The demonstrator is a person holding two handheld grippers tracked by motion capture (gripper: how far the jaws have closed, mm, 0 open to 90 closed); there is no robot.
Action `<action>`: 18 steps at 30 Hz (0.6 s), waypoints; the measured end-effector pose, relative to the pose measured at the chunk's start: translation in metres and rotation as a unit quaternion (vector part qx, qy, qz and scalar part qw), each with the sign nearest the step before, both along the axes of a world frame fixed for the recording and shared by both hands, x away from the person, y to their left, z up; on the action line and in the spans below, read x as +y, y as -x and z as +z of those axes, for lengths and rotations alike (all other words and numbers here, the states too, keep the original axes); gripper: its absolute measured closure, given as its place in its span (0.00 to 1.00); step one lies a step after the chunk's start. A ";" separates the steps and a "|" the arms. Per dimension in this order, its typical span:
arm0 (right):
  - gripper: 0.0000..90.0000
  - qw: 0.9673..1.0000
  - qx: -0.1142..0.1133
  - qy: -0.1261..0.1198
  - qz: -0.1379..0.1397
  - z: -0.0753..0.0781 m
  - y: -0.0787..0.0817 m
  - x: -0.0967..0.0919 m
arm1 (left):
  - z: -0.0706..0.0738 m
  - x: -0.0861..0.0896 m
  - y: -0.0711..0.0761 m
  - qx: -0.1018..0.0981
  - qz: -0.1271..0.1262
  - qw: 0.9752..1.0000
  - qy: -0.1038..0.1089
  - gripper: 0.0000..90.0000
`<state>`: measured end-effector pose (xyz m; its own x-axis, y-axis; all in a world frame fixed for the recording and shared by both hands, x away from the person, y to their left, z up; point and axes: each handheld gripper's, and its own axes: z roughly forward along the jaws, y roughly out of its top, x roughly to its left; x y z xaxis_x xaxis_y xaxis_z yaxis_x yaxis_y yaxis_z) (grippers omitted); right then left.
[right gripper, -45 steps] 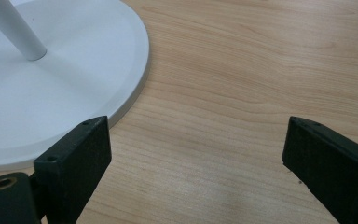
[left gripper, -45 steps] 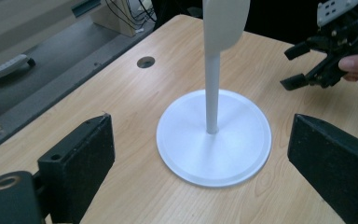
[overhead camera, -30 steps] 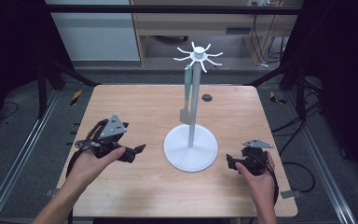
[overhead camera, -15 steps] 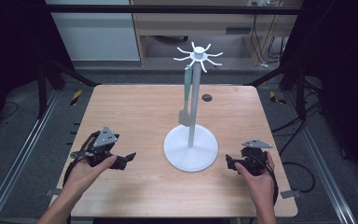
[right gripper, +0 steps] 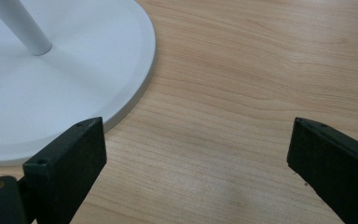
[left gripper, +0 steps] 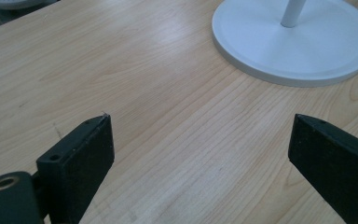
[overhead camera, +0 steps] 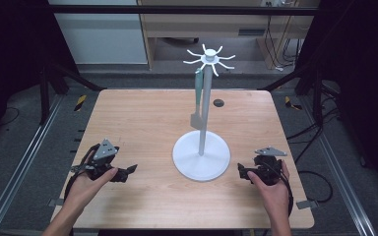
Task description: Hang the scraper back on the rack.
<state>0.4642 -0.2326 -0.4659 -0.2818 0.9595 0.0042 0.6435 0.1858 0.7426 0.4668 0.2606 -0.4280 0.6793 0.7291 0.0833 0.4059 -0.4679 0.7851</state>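
A white stand rises from the middle of the wooden table [overhead camera: 142, 113], with a round base [overhead camera: 189, 162], a thin pole [overhead camera: 204, 118] and a hub of spokes [overhead camera: 209, 58] on top. A grey-green spatula [overhead camera: 197, 98] hangs from one spoke beside the pole. My left gripper [overhead camera: 128, 172] rests low at the front left, pointing toward the base, its jaws wide apart over bare wood [left gripper: 200, 154]. My right gripper [overhead camera: 241, 173] sits at the front right, just beside the base edge [right gripper: 135, 93]. It stands open with nothing between the jaws [right gripper: 196, 158].
A small dark round spot [overhead camera: 218, 103] lies on the table behind the stand. Black frame rails and cables run along both sides of the table. The stand's base [left gripper: 293, 46] lies ahead and right of the left jaws.
My left gripper has drawn back toward the near edge and slightly left, settling lower on the table. The right gripper has stayed put.
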 end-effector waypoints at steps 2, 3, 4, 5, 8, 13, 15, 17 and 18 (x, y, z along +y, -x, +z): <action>0.05 1.000 0.000 -0.001 -0.001 0.000 0.000 0.001 | -0.004 0.004 0.000 0.002 0.005 1.000 0.002 0.07; 0.05 1.000 0.000 0.001 0.000 0.000 0.000 0.001 | -0.006 0.006 -0.001 0.003 0.007 1.000 0.004 0.07; 0.05 1.000 0.001 0.000 0.000 0.000 0.000 0.001 | -0.007 0.008 -0.001 0.004 0.010 1.000 0.002 0.07; 0.05 1.000 0.001 0.000 0.001 0.000 0.000 0.001 | -0.009 0.009 -0.001 0.004 0.013 1.000 0.001 0.07; 0.05 1.000 0.000 0.000 0.000 0.000 0.000 0.001 | -0.014 0.015 -0.002 0.007 0.018 1.000 0.002 0.07; 0.05 1.000 0.001 0.001 0.000 -0.001 0.000 0.002 | -0.021 0.022 -0.003 0.005 0.030 0.999 0.009 0.07; 0.05 1.000 0.002 0.002 0.000 -0.001 0.000 0.002 | -0.022 0.024 -0.003 0.002 0.035 0.999 0.011 0.07; 0.05 1.000 0.001 0.003 0.001 -0.001 0.000 0.002 | -0.025 0.027 -0.004 -0.001 0.041 0.999 0.015 0.07; 0.05 1.000 0.001 0.003 0.001 -0.001 0.000 0.002 | -0.026 0.029 -0.004 -0.002 0.043 0.999 0.018 0.07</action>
<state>0.4644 -0.2307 -0.4667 -0.2846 0.9587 -0.0013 0.6446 0.1923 0.7399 0.4706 0.2897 -0.4536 0.6133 0.7877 0.0582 0.4411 -0.4027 0.8021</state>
